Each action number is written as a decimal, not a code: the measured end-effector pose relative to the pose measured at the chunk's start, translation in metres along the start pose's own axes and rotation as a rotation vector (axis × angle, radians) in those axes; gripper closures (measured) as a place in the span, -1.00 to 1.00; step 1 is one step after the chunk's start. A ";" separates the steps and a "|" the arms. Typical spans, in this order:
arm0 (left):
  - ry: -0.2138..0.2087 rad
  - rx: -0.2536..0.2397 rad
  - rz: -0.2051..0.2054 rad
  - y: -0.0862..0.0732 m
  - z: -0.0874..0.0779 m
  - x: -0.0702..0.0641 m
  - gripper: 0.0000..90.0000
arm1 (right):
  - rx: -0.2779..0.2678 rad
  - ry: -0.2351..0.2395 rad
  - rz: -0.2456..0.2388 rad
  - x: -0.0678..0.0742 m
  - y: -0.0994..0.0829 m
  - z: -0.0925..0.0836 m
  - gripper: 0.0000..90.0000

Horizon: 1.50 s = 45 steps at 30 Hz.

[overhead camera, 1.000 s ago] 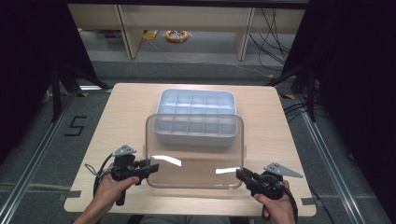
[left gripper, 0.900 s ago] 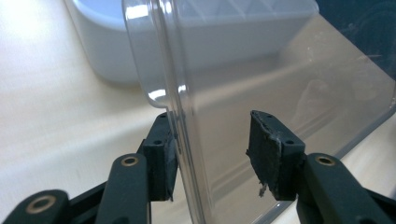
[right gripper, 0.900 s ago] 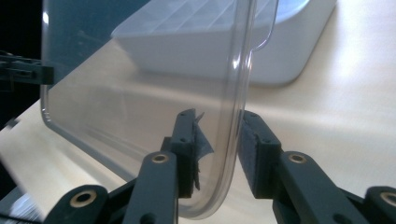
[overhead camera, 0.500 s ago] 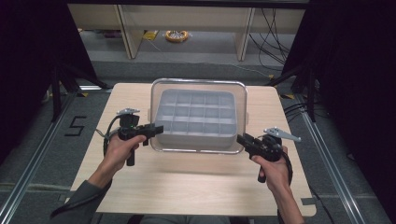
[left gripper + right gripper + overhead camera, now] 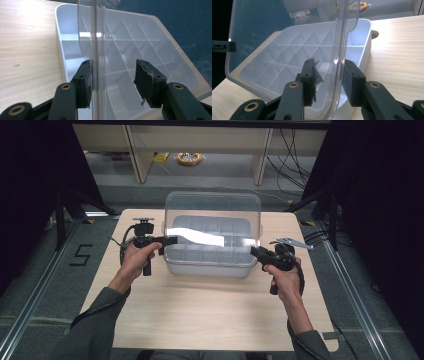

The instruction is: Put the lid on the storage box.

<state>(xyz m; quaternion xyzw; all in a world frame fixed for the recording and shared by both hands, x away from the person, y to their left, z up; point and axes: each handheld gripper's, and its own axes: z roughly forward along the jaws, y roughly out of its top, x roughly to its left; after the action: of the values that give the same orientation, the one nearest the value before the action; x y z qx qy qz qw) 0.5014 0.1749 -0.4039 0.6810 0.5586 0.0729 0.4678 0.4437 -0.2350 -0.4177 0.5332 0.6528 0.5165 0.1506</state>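
Near table edge: bare wood, free passage.
Table middle: divided tray (image 5: 207,260) blocks.
Above tray: upright clear lid (image 5: 212,215) bars crossing.

Clear lid (image 5: 212,215), white compartment tray (image 5: 210,257)

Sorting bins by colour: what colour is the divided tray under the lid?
The divided tray is pale grey-white; the right gripper view shows it best.

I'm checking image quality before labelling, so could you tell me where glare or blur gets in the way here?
High view: a bright white glare streak crosses the clear lid, hiding part of the compartment tray. Left gripper view: the wooden table is washed out at top left. Right gripper view: sharp jaws, soft background.
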 end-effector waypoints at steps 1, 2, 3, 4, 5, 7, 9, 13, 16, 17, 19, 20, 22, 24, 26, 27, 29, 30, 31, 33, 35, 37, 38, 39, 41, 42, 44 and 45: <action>0.005 0.008 0.003 0.001 0.002 0.002 0.09 | 0.010 -0.008 0.022 0.002 0.001 0.001 0.46; 0.009 0.001 -0.006 0.002 0.003 0.002 0.09 | 0.003 -0.009 -0.007 -0.002 0.002 0.005 0.45; 0.016 0.006 -0.006 0.003 0.004 0.004 0.08 | 0.005 -0.004 0.014 0.000 0.002 0.007 0.45; 0.022 0.016 0.004 0.004 0.005 0.006 0.08 | 0.011 -0.004 0.012 -0.001 0.002 0.012 0.45; 0.026 0.007 -0.011 0.004 0.007 0.007 0.08 | 0.011 -0.004 0.012 -0.001 0.002 0.012 0.45; 0.032 0.021 -0.007 0.004 0.009 0.011 0.07 | 0.014 -0.012 0.015 -0.001 0.002 0.017 0.45; 0.035 0.025 -0.015 0.003 0.012 0.014 0.07 | 0.015 -0.012 0.014 -0.002 0.003 0.022 0.44; 0.033 0.037 -0.036 0.002 0.019 0.018 0.06 | 0.024 -0.019 0.031 -0.002 0.002 0.024 0.42; 0.033 0.041 -0.039 0.001 0.022 0.019 0.05 | 0.027 -0.016 0.048 -0.002 0.000 0.025 0.41; 0.033 0.046 -0.049 0.001 0.025 0.020 0.05 | 0.031 -0.011 0.051 -0.004 -0.001 0.025 0.40; 0.032 0.051 -0.049 0.001 0.026 0.020 0.04 | 0.032 -0.025 0.045 -0.005 -0.001 0.026 0.40; 0.035 0.050 -0.052 0.000 0.028 0.020 0.04 | 0.026 -0.023 0.036 -0.007 -0.002 0.027 0.39; 0.041 0.064 -0.044 -0.003 0.034 0.023 0.02 | 0.027 -0.025 0.048 -0.008 -0.004 0.027 0.37; 0.049 0.067 -0.055 -0.004 0.038 0.024 0.02 | 0.020 -0.029 0.036 -0.008 -0.005 0.029 0.35; 0.051 0.068 -0.052 -0.004 0.038 0.024 0.02 | 0.028 -0.026 0.062 -0.007 -0.005 0.029 0.34; 0.065 0.074 -0.054 -0.003 0.038 0.021 0.03 | 0.030 -0.037 0.046 -0.011 -0.006 0.032 0.33; 0.072 0.081 -0.046 -0.002 0.038 0.021 0.03 | 0.033 -0.046 0.052 -0.011 -0.006 0.034 0.33; 0.079 0.082 -0.049 -0.002 0.038 0.020 0.03 | 0.038 -0.032 0.080 -0.009 -0.006 0.034 0.33; 0.085 0.087 -0.055 -0.001 0.038 0.020 0.03 | 0.039 -0.037 0.069 -0.011 -0.007 0.036 0.33; 0.077 0.091 -0.069 -0.001 0.038 0.021 0.04 | 0.035 -0.045 0.061 -0.012 -0.007 0.037 0.32; 0.075 0.084 -0.088 0.001 0.035 0.020 0.03 | 0.037 -0.042 0.090 -0.010 -0.003 0.036 0.30; 0.065 0.076 -0.087 0.001 0.034 0.020 0.04 | 0.031 -0.038 0.076 -0.011 -0.001 0.036 0.30; 0.065 0.078 -0.080 0.002 0.032 0.020 0.04 | 0.048 -0.024 0.160 -0.003 0.002 0.032 0.30; 0.071 0.081 -0.083 0.002 0.031 0.019 0.04 | 0.046 -0.027 0.140 -0.002 0.003 0.032 0.31; 0.062 0.067 -0.052 0.002 0.033 0.023 0.04 | 0.060 -0.039 0.135 0.001 0.003 0.031 0.31; 0.064 0.069 -0.054 0.002 0.033 0.023 0.04 | 0.060 -0.039 0.135 0.001 0.003 0.031 0.31; 0.069 0.083 -0.080 0.000 0.033 0.021 0.05 | 0.046 -0.036 0.109 -0.001 0.001 0.033 0.31; 0.068 0.081 -0.080 -0.001 0.034 0.021 0.05 | 0.054 -0.048 0.121 -0.002 0.000 0.033 0.31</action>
<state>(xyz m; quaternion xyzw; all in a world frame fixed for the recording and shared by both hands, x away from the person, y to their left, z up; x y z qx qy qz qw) 0.5299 0.1736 -0.4323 0.6738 0.6033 0.0547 0.4231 0.4690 -0.2198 -0.4324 0.5878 0.6291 0.4941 0.1202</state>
